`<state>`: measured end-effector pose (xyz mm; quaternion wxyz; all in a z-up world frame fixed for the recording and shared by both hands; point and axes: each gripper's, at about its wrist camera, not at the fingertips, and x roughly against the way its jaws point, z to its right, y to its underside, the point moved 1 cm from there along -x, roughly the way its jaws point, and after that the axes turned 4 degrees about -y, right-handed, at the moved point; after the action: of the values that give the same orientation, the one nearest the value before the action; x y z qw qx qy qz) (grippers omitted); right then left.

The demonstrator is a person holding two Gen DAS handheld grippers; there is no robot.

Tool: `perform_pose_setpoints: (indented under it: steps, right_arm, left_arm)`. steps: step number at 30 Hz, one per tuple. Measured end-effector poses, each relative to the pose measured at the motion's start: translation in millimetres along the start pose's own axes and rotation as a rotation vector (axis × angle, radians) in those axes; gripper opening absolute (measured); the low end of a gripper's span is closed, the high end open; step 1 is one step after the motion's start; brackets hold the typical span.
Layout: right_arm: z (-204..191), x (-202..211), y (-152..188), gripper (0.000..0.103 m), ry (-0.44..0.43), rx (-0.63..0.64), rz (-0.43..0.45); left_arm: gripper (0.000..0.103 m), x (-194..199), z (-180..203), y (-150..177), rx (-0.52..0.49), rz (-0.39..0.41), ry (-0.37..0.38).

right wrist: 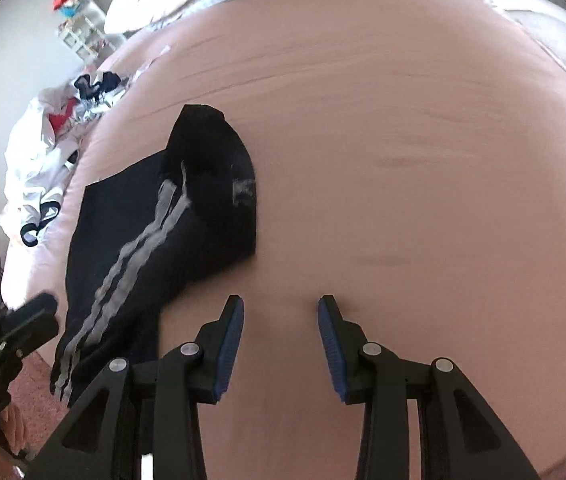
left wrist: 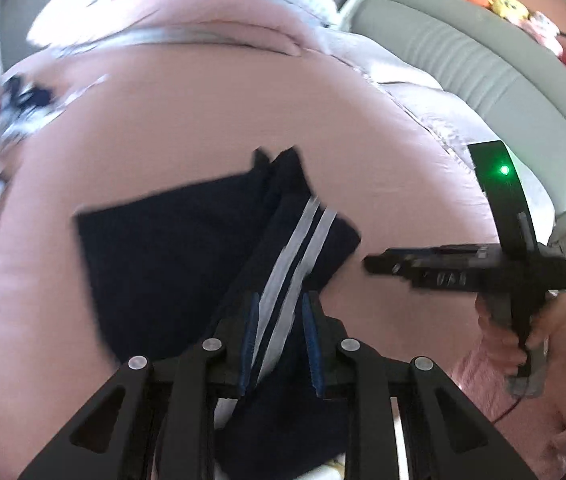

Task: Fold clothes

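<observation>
— Where does the black garment (left wrist: 187,248) lie against the left gripper (left wrist: 281,344)?

— It spreads on the pink bedsheet (left wrist: 171,128) ahead of the jaws and runs back between them. The part with the two white stripes (left wrist: 295,256) passes through the gap, nearer the left pad, and dark cloth carries on beneath the fingers toward the camera.

— Do the blue pads (left wrist: 311,344) bite on it?

— They do not. The jaws stand parted, and a gap shows beside the right-hand pad; the striped cloth lies between them unpinched, though at the left pad I cannot tell whether it brushes.

— And the right gripper (right wrist: 281,344)?

— Released as well, its jaws apart over bare pink bedsheet with nothing between them. The garment sits to the left of those jaws and ahead of them; its near edge reaches just beside the left finger, while the folded-over dark end lies further forward.

— Anything else near?

— In the left wrist view the right gripper shows from the side, off to the right of the jaws, held in a hand (left wrist: 511,332) with a pink sleeve (left wrist: 491,392). A heap of white clothes (right wrist: 43,152) lies well apart, at the far left bed edge.
</observation>
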<state>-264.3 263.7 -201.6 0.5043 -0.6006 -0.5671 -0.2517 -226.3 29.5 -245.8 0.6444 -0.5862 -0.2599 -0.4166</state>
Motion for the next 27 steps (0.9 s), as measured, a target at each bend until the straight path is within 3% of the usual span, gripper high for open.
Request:
perform_pose_setpoints:
  steps: [7, 10, 12, 13, 16, 21, 27]
  right_arm:
    - [10.4, -6.1, -6.9, 0.038, -0.091, -0.002, 0.094]
    - [17.8, 0.2, -8.9, 0.038, -0.117, 0.014, 0.1]
    - [19.7, 1.4, -11.7, 0.038, -0.122, 0.024, 0.096]
    - [20.2, 1.5, -12.5, 0.038, -0.124, 0.022, 0.097]
    - [20.4, 0.7, -14.6, 0.038, -0.129, 0.015, 0.1]
    - [21.3, 1.5, -13.9, 0.038, -0.133, 0.003, 0.106]
    - [18.7, 0.0, -14.4, 0.039, -0.119, 0.011, 0.107]
  left_arm:
    - [0.021, -54.1, 3.4, -35.5, -0.041, -0.086, -0.055]
    - [0.029, -65.6, 1.0, -36.8, -0.018, -0.116, -0.027]
    - [0.029, -69.6, 3.4, -34.2, -0.012, -0.128, -0.002]
    - [0.029, -71.0, 6.3, -33.7, -0.013, -0.123, 0.011]
    - [0.011, -60.0, 11.2, -27.4, -0.028, -0.078, 0.01]
    - [0.011, -43.2, 13.4, -19.1, 0.01, -0.025, 0.042]
    - [0.011, -54.7, 28.4, -15.0, 0.027, -0.038, 0.055]
